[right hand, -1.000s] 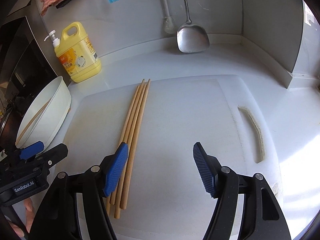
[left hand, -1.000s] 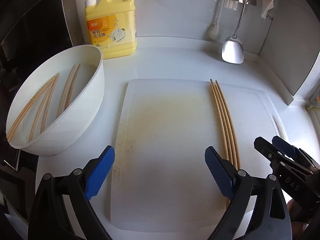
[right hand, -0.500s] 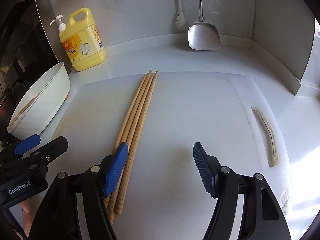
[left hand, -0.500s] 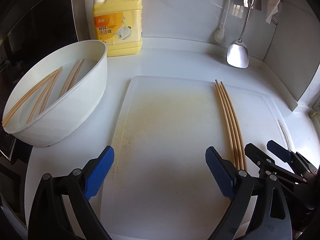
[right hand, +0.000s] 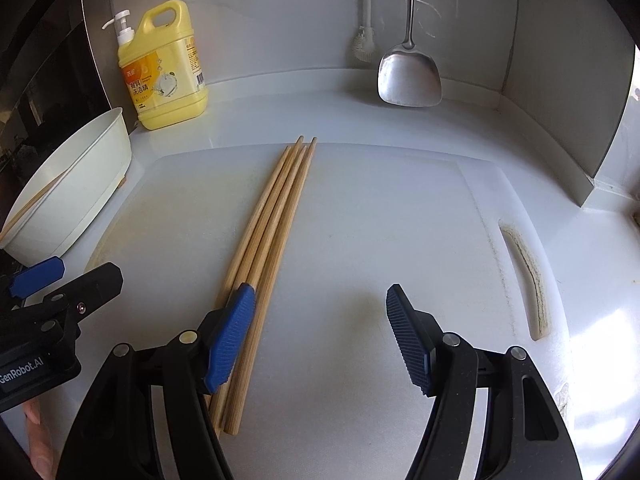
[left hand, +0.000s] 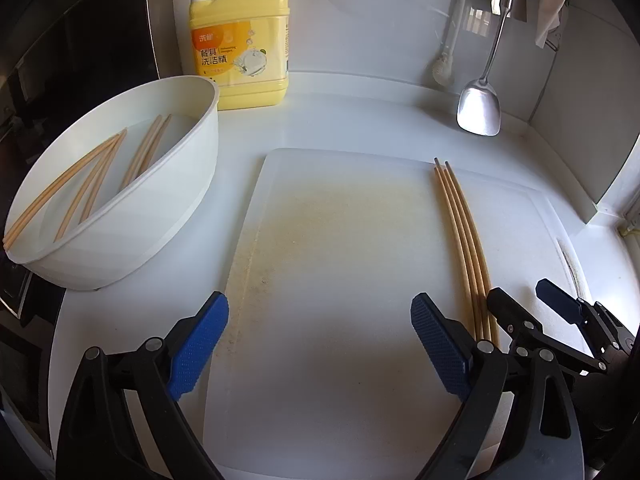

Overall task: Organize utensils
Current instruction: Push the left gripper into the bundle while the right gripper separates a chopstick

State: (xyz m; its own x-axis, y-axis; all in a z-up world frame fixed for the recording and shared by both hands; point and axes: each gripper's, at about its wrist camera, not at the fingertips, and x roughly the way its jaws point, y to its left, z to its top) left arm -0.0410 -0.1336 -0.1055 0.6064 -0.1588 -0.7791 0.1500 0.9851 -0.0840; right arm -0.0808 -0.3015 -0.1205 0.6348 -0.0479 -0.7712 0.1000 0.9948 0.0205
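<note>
Left wrist view: left gripper [left hand: 320, 344] jaws wide apart, empty, over near board [left hand: 340, 260]. Chopsticks [left hand: 460, 232], long pale wood, bundled side by side on board's right part. More chopsticks in bowl [left hand: 188, 184], far left.

Right wrist view: right gripper [right hand: 320, 336] jaws spread, nothing gripped; left pad [right hand: 230, 336] over chopsticks [right hand: 276, 208], contact unclear.

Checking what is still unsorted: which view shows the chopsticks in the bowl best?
The left wrist view: the bowl opens toward it, showing its chopsticks lying inside. The right wrist view catches only one stick over the rim.
</note>
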